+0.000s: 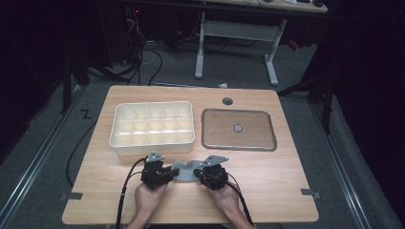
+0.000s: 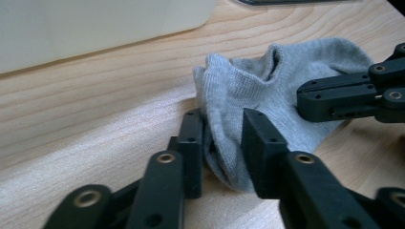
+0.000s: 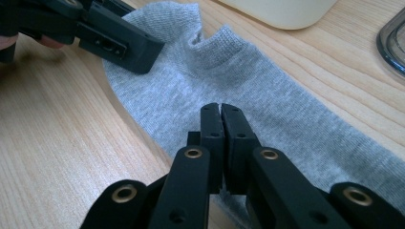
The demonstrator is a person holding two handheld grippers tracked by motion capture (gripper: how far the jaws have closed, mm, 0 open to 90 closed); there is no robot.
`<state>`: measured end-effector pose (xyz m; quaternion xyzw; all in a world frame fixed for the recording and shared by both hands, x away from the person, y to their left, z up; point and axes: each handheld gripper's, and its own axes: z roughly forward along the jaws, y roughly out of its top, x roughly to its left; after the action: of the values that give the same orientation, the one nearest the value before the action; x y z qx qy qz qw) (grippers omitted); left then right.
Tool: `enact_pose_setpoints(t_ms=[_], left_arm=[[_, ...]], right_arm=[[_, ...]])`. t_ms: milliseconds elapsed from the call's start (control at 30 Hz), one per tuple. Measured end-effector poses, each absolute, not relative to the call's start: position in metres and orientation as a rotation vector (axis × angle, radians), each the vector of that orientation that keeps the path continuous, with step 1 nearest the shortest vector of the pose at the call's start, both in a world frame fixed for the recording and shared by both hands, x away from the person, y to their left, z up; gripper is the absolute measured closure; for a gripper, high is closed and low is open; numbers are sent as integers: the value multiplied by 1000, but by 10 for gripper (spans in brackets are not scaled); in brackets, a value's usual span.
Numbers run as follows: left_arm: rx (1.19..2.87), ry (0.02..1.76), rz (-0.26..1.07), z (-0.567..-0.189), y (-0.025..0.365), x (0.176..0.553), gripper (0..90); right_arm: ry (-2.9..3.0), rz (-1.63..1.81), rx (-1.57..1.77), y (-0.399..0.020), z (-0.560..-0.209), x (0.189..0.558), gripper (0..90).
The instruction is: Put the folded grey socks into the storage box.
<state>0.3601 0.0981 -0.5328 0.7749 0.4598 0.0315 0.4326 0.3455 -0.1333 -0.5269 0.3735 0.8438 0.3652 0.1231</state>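
Observation:
A grey ankle sock (image 1: 184, 171) lies on the wooden table near its front edge, between my two grippers. My left gripper (image 2: 222, 114) stands at the sock's left end (image 2: 267, 81), its jaws pressing a bunched fold of the fabric between them. My right gripper (image 3: 220, 107) is at the other end, jaws pressed together, with the tips resting on the flat sock (image 3: 267, 95). I cannot tell whether any fabric is caught between them. In the high view the left gripper (image 1: 168, 175) and the right gripper (image 1: 199, 174) face each other across the sock.
A white box (image 1: 153, 147) divided into several compartments stands just behind the left gripper. To its right lies a flat grey-rimmed tray (image 1: 239, 111) with a small round thing (image 1: 237, 128) in it. A dark round hole (image 1: 228, 101) sits near the table's far edge.

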Motion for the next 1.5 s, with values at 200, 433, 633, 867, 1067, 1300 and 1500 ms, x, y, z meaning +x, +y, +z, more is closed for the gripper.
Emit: enact_pose_setpoints(t_ms=[200,433,633,867,1067,1300,1500], left_arm=[[1916,1121,78,-529,101,358,836],[1920,1097,82,-521,101,357,847],[1940,1058,120,-512,97,356,850],[1912,1025,136,-502,99,354,852],[1912,1009,125,-495,102,353,854],[1923,991,105,-487,103,357,858],[1899,957,119,-486,102,354,857]], right_arm=[[2460,1092,1098,-136,-528,346,886],[2458,1091,1095,-135,-528,345,883],[2466,1092,1080,-135,-528,346,884],[2481,1117,1070,-129,-530,349,885],[2495,1122,1063,-122,-530,352,886],[2521,1123,1055,-113,-529,357,886],[2527,1086,990,-98,-528,360,886]])
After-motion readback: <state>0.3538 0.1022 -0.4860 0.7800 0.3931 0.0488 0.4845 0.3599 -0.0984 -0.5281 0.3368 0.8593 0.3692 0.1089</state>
